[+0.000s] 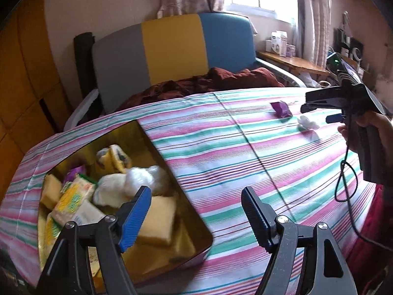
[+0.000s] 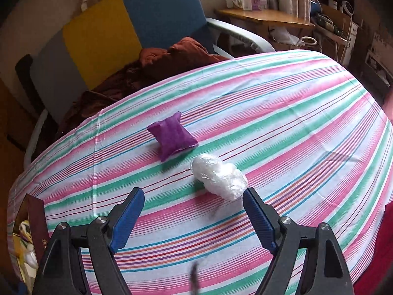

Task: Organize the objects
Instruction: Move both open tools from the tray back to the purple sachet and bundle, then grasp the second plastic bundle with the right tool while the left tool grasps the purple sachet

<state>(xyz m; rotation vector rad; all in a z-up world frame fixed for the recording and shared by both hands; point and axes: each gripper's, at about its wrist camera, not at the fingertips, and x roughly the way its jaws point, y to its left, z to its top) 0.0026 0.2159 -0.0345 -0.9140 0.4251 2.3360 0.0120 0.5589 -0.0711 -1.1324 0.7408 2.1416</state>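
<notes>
On the striped cloth of the table (image 2: 307,113), a purple sachet (image 2: 172,136) and a clear plastic wad (image 2: 219,177) lie mid-surface, a filled box (image 1: 172,164) at its left edge, an armchair (image 1: 172,46) beyond, while left gripper (image 1: 196,218) and right gripper (image 2: 194,217) stand spread, empty.

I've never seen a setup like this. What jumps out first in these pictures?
Most striking is the pink, green and white striped tablecloth, with a purple crinkle-edged sachet and a white ball of crumpled plastic lying close together near its middle. At the cloth's left end sits a gold-lined open box crammed with yellow packets and white wads. The open right claw points at the ball.
</notes>
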